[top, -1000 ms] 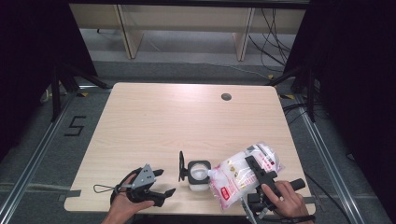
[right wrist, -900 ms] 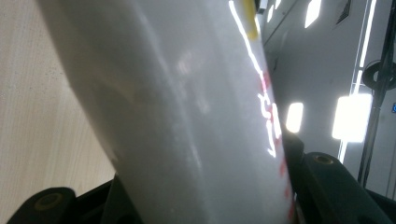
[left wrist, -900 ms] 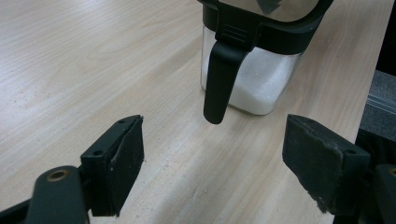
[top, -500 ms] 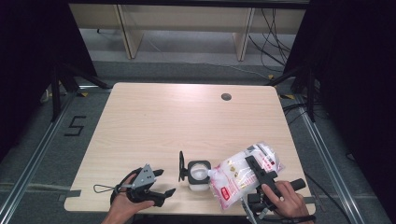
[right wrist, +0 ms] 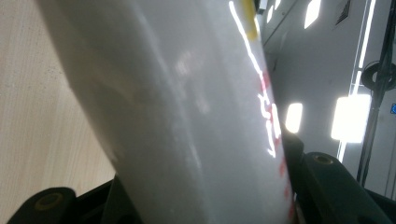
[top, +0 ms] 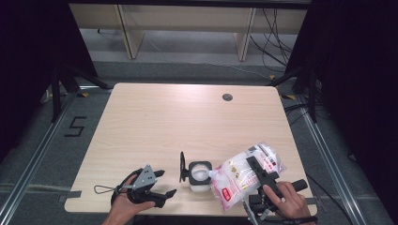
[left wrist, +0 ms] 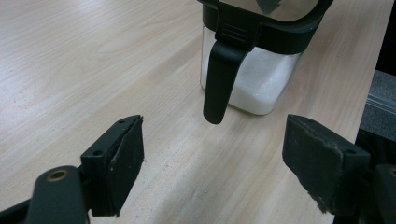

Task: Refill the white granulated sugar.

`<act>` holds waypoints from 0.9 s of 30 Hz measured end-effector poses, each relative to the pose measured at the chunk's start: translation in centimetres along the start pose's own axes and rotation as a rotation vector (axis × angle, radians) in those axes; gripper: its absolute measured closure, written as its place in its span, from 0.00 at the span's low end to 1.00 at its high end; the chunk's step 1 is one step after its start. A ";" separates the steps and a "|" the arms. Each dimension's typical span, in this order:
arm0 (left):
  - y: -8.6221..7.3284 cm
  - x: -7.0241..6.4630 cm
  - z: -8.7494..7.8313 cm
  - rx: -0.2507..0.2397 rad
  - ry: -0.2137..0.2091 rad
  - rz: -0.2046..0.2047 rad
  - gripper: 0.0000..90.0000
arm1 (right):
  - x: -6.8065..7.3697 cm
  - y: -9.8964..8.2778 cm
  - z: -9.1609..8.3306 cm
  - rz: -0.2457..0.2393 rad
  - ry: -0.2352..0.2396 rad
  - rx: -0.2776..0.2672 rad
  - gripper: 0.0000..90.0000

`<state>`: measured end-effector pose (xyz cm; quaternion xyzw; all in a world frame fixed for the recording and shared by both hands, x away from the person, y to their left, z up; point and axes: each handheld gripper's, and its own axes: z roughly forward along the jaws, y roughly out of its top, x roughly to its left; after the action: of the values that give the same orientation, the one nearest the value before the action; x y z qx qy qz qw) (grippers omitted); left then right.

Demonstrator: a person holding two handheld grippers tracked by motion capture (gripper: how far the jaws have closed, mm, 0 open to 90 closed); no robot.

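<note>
On the pale wooden worktop (top: 155, 122), near its front edge, stands a small clear container (top: 199, 176) with a black rim and a black lid (top: 182, 167) flipped up at its left side; white grains fill its lower part, as the left gripper view shows through the clear wall. The right hand-held gripper (top: 256, 171) pinches a plastic bag (top: 239, 176) of white grains with red print, its jaws pressed against the bag's two sides, and holds it tilted so that one corner points down over the container's open mouth. In the right gripper view the bag (right wrist: 187, 116) stands between the jaws, close against the camera. The left hand-held gripper (top: 162, 185) rests low at the worktop's front edge, left of the container and apart from it, its jaws spread with nothing between them. In the left gripper view the container (left wrist: 254, 70) stands just ahead of the spread jaws, its black latch (left wrist: 219, 79) hanging down the near wall.
</note>
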<state>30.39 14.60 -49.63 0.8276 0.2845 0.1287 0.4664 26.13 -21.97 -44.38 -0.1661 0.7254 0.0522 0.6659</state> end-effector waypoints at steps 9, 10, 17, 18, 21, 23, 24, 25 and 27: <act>0.0 0.0 0.0 -0.001 0.000 -0.001 0.23 | 0.0 -0.1 0.1 0.004 -0.019 -0.021 0.62; 0.0 0.1 -0.1 0.012 0.006 0.014 0.23 | 0.0 0.0 0.0 0.004 -0.004 -0.005 0.62; 0.0 -0.1 0.0 -0.008 -0.001 -0.003 0.23 | -0.2 0.1 -0.1 -0.016 -0.001 0.001 0.62; 0.0 0.1 -0.1 0.013 0.006 0.013 0.23 | -0.2 0.1 0.0 -0.023 -0.002 -0.002 0.62; 0.0 -0.1 0.1 -0.014 -0.005 -0.010 0.23 | -0.2 0.1 -0.1 -0.016 -0.001 0.003 0.62; 0.0 0.0 0.0 0.001 0.000 0.008 0.23 | -0.3 0.1 -0.1 -0.035 -0.012 -0.006 0.62; 0.0 -0.1 0.0 -0.012 -0.007 -0.001 0.23 | -0.3 0.1 -0.1 -0.035 -0.012 -0.005 0.62; 0.0 -0.1 0.0 -0.009 -0.006 0.001 0.23 | -0.2 0.1 -0.1 -0.017 -0.001 0.003 0.62; 0.0 -0.1 0.1 -0.013 -0.005 -0.005 0.23 | -0.2 0.1 -0.1 -0.015 0.000 0.003 0.62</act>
<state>30.35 14.49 -49.63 0.8242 0.2845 0.1271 0.4728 25.98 -21.84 -44.23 -0.1705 0.7241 0.0460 0.6667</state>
